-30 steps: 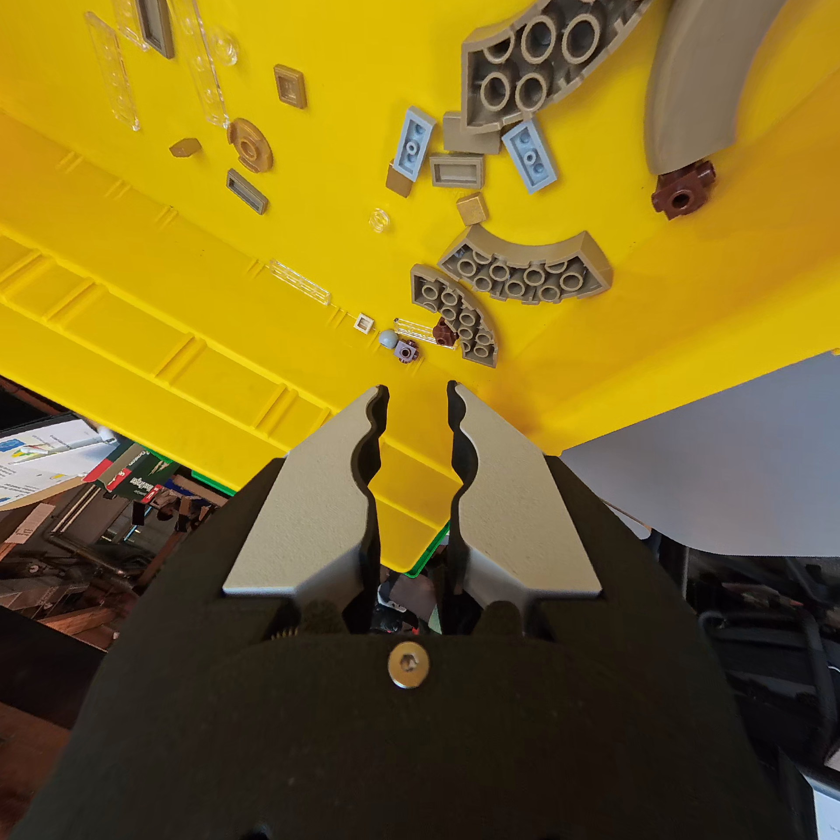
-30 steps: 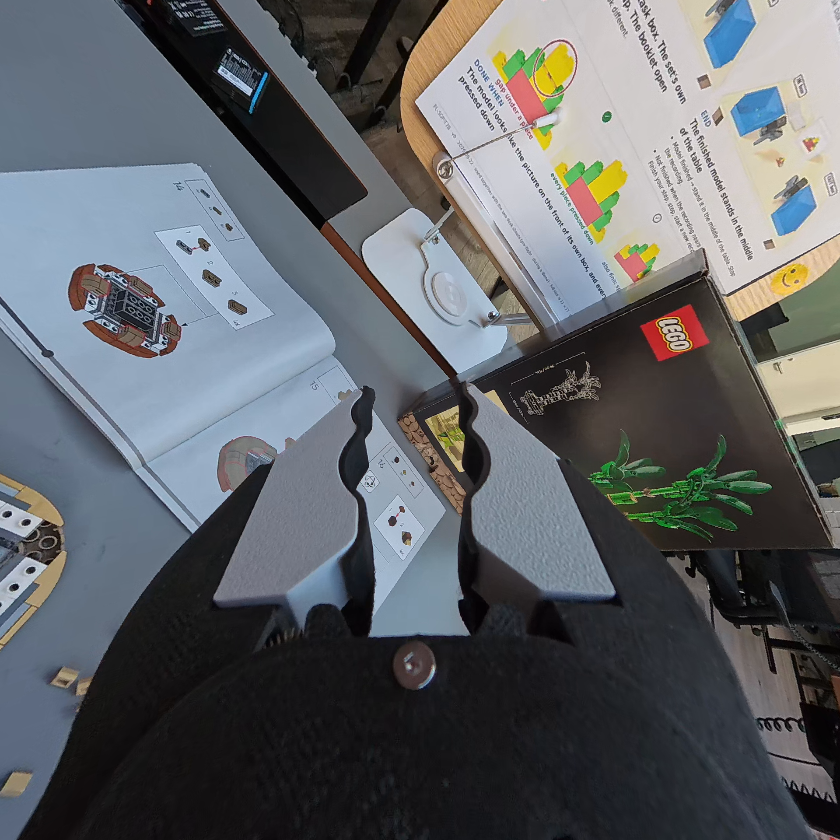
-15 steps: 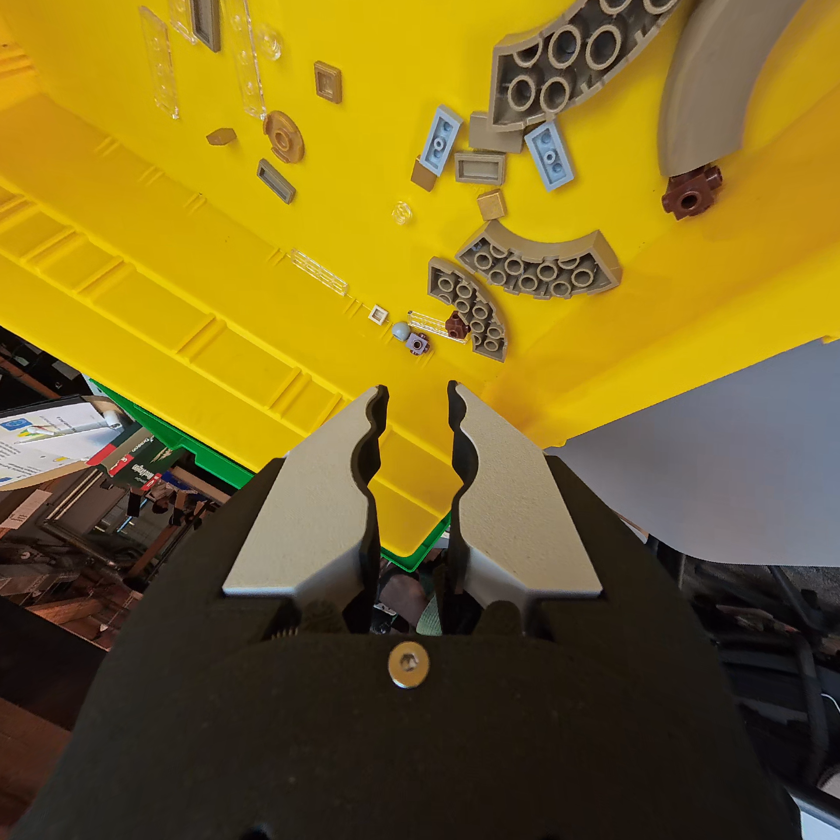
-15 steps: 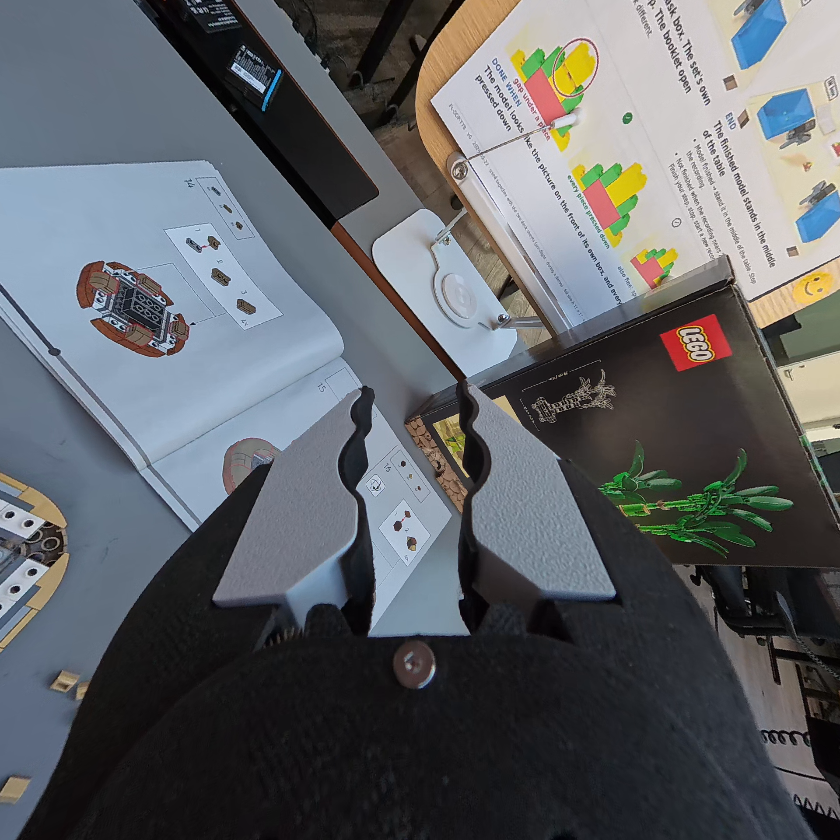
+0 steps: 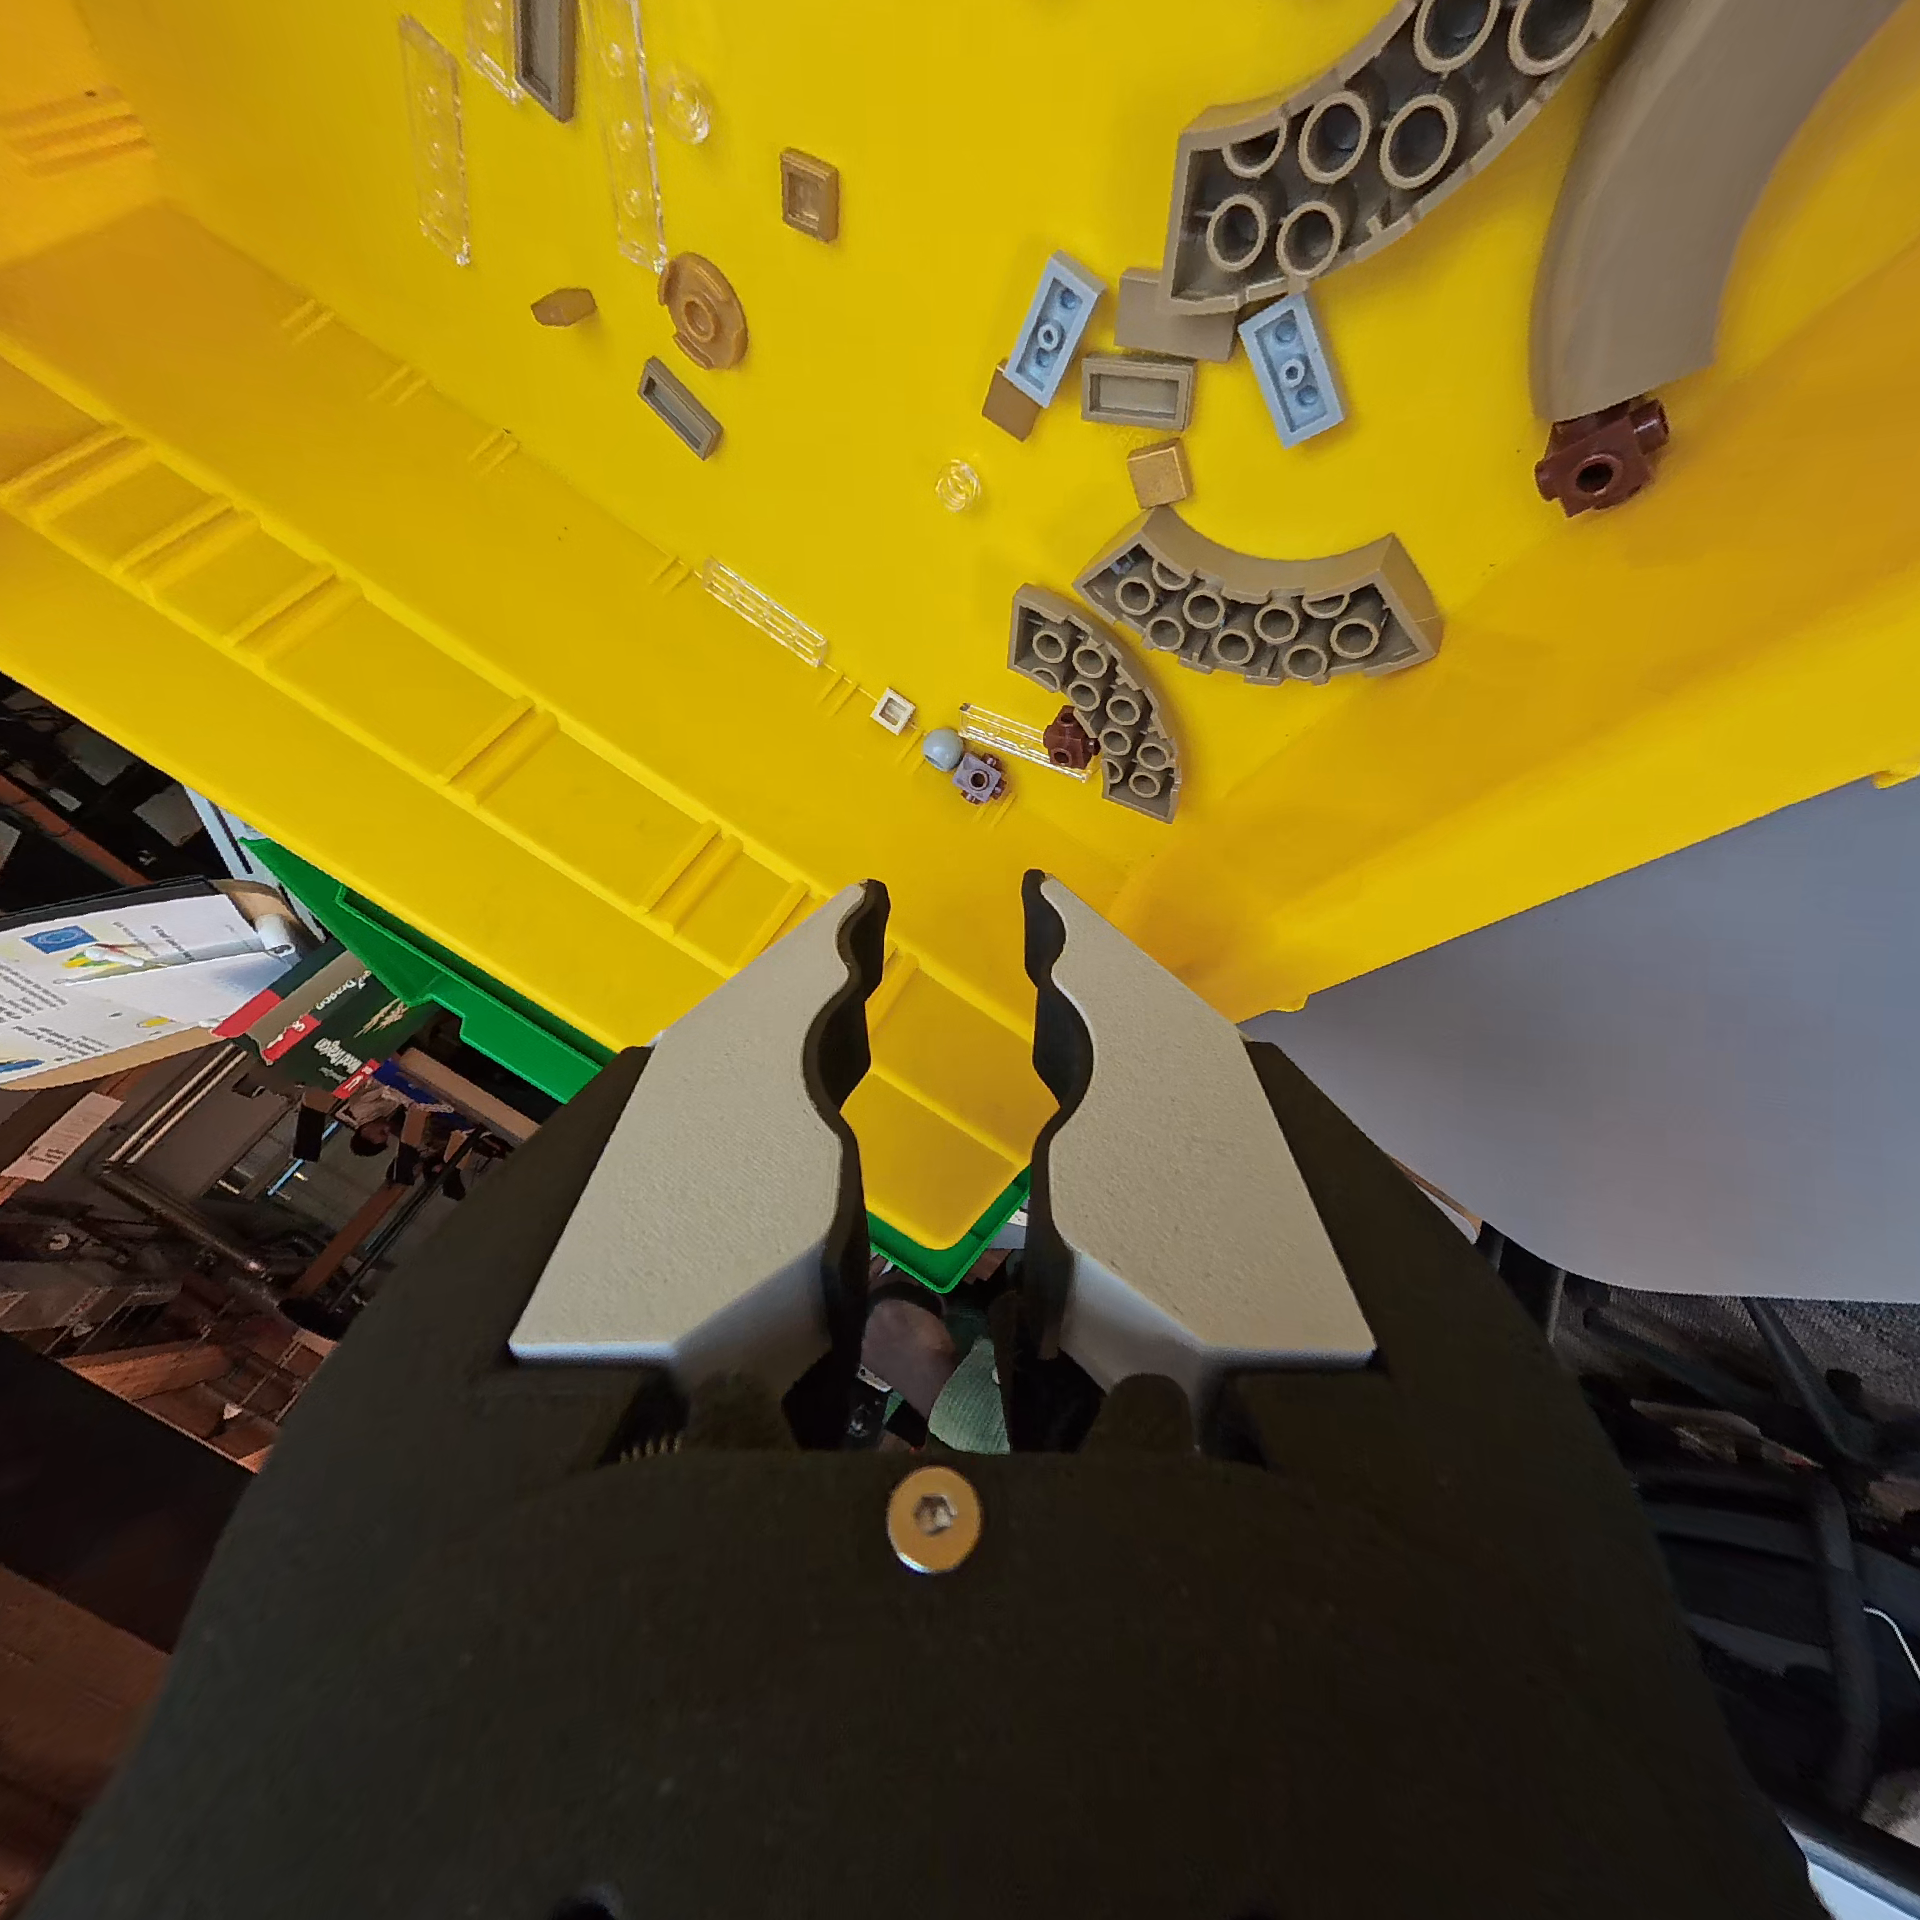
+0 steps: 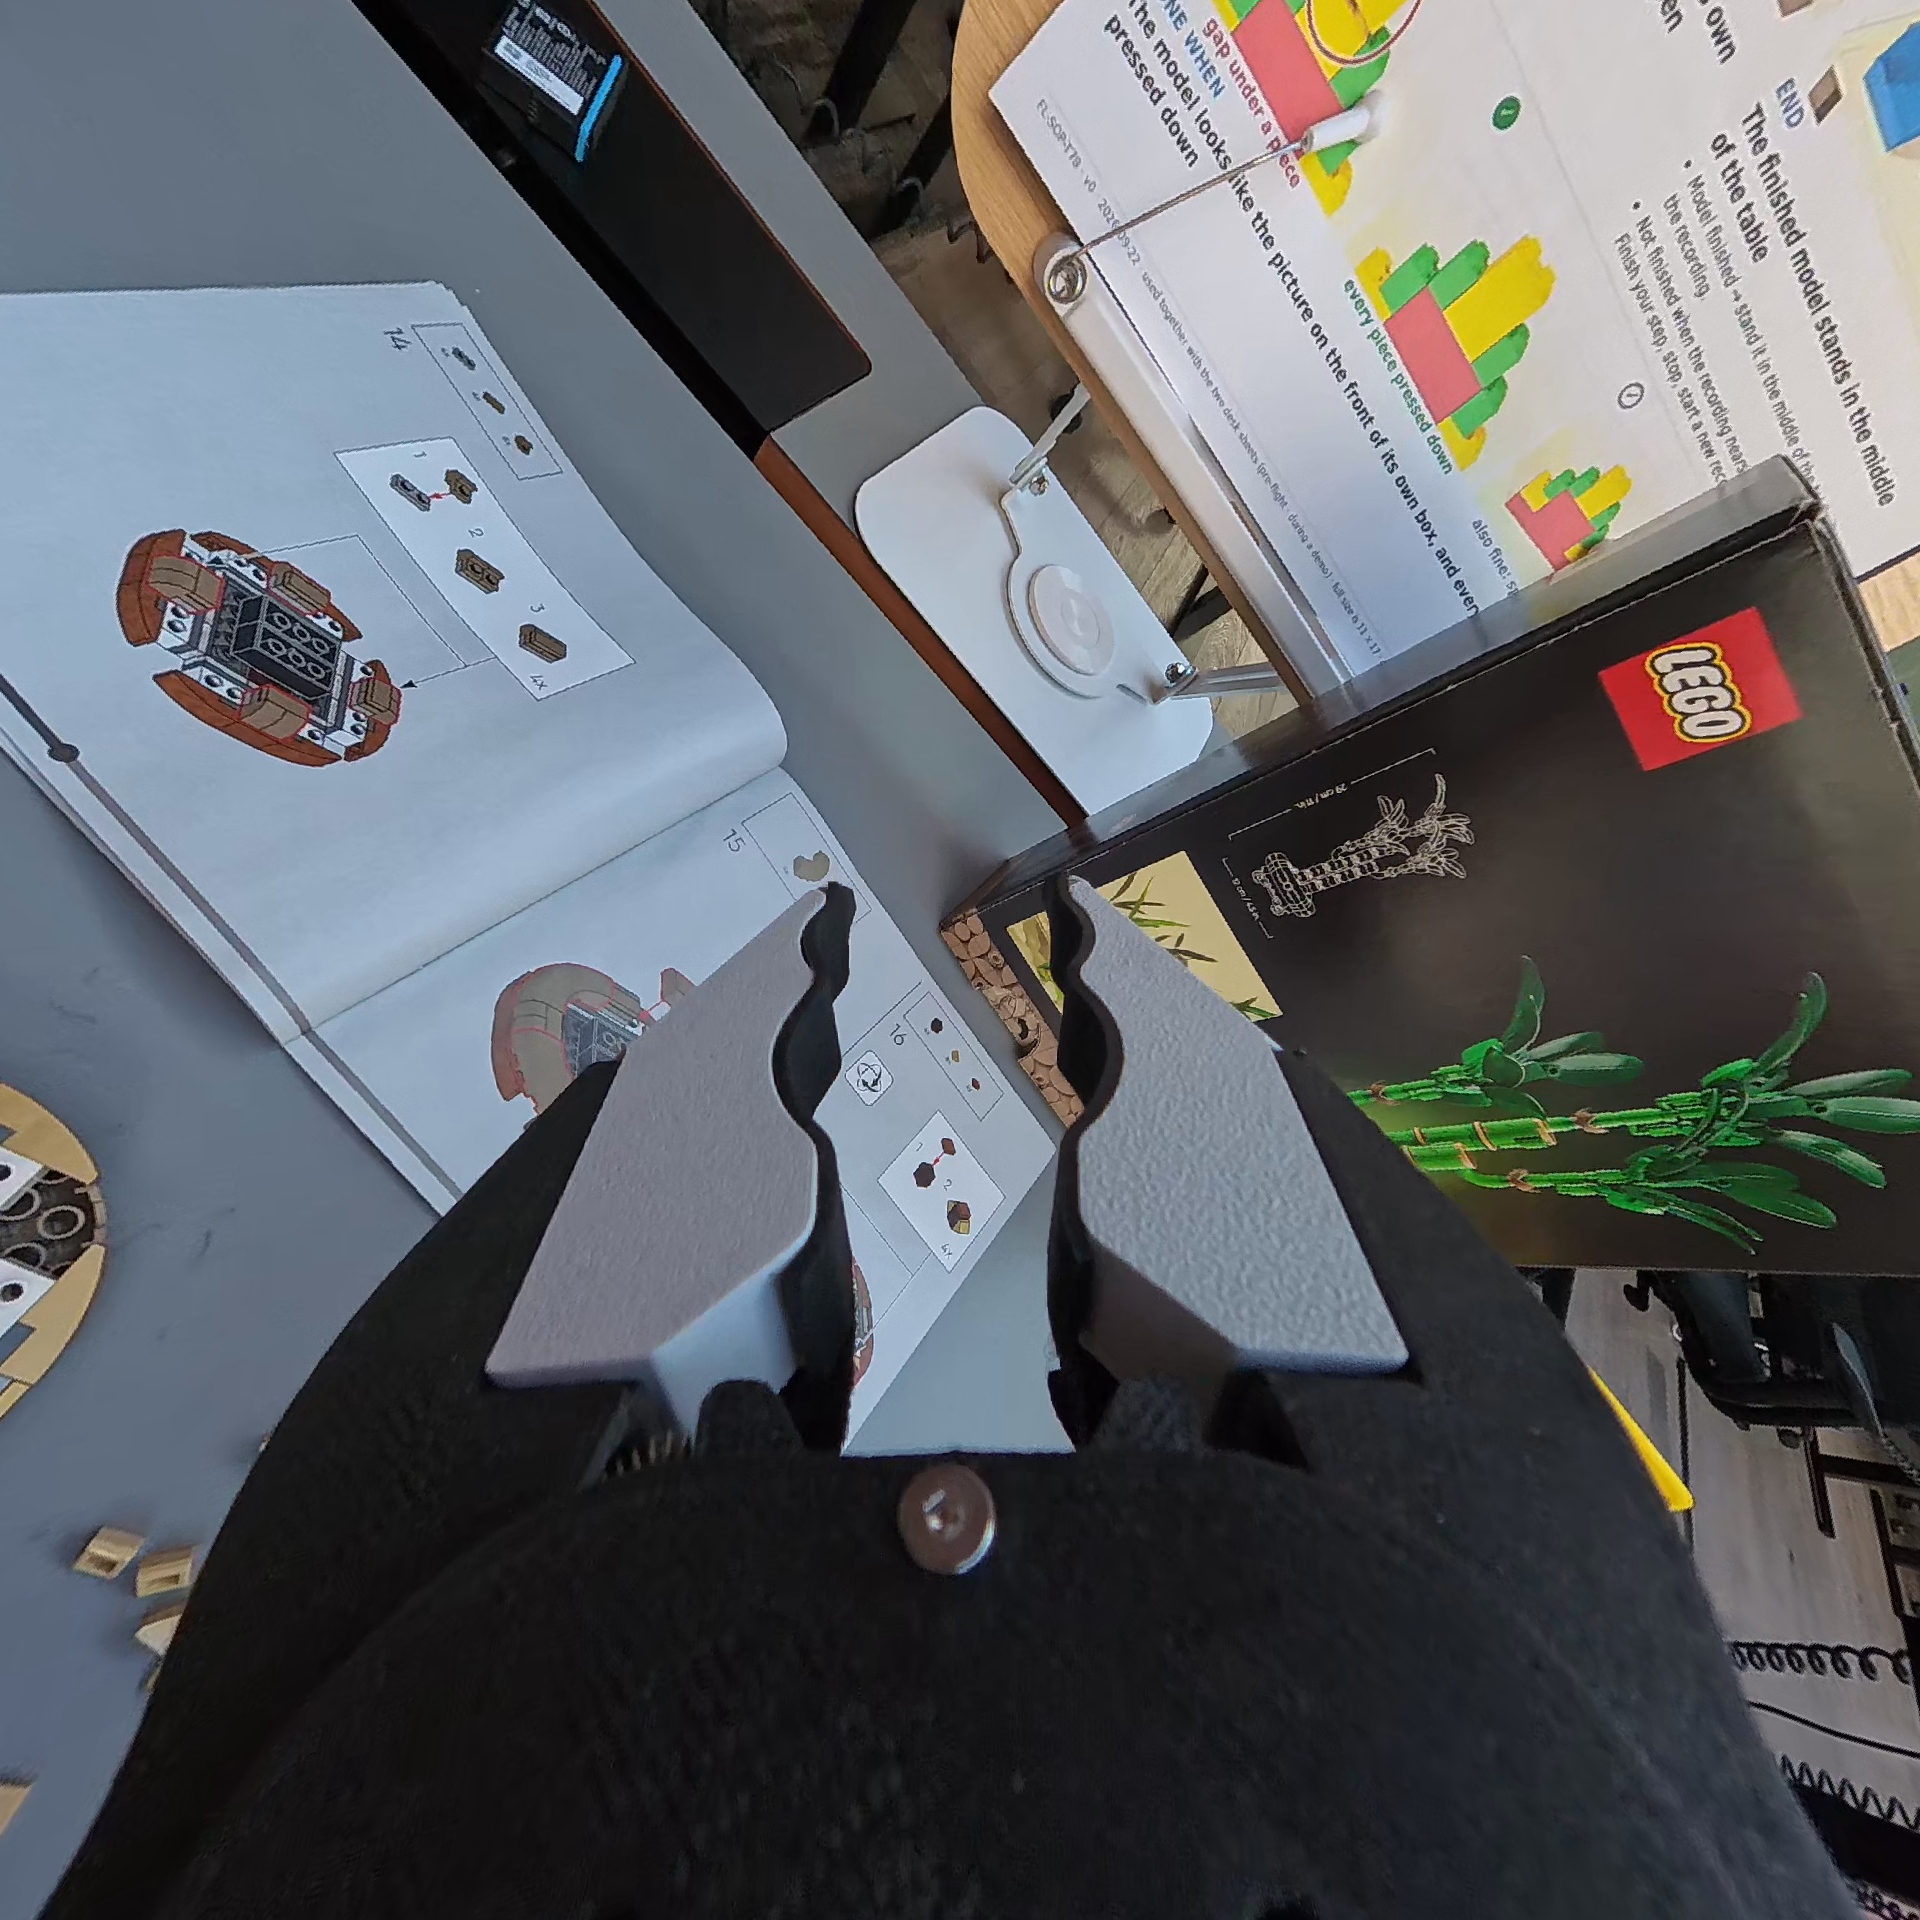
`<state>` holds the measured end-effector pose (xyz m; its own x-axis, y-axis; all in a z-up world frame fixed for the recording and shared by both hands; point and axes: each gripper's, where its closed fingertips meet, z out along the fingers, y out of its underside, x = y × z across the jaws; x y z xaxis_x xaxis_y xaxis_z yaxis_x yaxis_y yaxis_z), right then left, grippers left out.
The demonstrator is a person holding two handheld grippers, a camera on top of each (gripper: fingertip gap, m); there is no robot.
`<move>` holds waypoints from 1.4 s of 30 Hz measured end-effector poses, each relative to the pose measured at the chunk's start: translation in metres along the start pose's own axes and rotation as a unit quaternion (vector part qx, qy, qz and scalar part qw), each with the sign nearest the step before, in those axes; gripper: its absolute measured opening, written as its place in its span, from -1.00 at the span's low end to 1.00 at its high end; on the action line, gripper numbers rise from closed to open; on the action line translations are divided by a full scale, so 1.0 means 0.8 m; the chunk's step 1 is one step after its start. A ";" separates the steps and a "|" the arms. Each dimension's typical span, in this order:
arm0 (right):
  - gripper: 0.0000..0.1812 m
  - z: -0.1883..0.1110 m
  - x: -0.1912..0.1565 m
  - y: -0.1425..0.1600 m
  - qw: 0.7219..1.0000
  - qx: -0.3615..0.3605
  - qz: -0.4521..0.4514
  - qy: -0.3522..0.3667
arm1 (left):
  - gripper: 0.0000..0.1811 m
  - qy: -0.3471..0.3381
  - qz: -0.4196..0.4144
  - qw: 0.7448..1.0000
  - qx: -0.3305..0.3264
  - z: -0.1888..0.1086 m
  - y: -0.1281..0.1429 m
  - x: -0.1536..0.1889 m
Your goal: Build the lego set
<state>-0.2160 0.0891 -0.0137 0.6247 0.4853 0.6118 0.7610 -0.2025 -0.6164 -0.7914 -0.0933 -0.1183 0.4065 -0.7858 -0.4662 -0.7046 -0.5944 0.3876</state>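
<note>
My left gripper [image 5: 954,885] is open and empty above the near wall of a yellow tray [image 5: 436,665]. The tray holds loose pieces: tan curved bricks [image 5: 1262,613], light blue plates [image 5: 1288,369], a reddish-brown studded cube [image 5: 1600,468], a small lilac piece [image 5: 980,776], gold tiles [image 5: 1158,473] and clear plates [image 5: 436,140]. My right gripper [image 6: 951,896] is open and empty above the open instruction booklet [image 6: 395,665] on the grey table. The partly built round model [image 6: 42,1236] shows at the left edge, with small tan tiles [image 6: 135,1564] near it.
The black set box [image 6: 1538,935] stands right of the booklet. Behind it a white stand [image 6: 1049,582] holds an instruction sheet [image 6: 1507,260]. A green tray edge [image 5: 416,987] sits under the yellow one. The grey table corner [image 5: 1621,1039] lies to the right. Across from one pair of fingers to the other is roughly 60 cm.
The left gripper has drawn back slightly from the yellow tray, so more of the green tray shows. The right gripper has shifted a little over the booklet. Both stay open.
</note>
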 end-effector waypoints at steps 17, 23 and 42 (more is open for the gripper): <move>-0.57 0.008 0.028 0.039 0.998 -0.015 0.058 -0.008 | -0.72 -0.010 -0.004 1.000 0.002 -0.008 -0.003 -0.003; -0.57 0.006 0.054 0.062 0.996 -0.022 0.092 0.005 | -0.72 -0.007 -0.010 1.000 0.001 -0.005 -0.002 -0.005; -0.57 0.011 0.067 0.089 0.992 -0.037 0.118 0.007 | -0.71 -0.009 -0.004 1.000 -0.004 -0.006 -0.008 -0.006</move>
<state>-0.1302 0.1081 -0.0292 0.7883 0.4062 0.4622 0.6044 -0.3703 -0.7054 -0.7862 -0.0866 -0.1143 0.4018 -0.7779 -0.4832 -0.6967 -0.6021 0.3900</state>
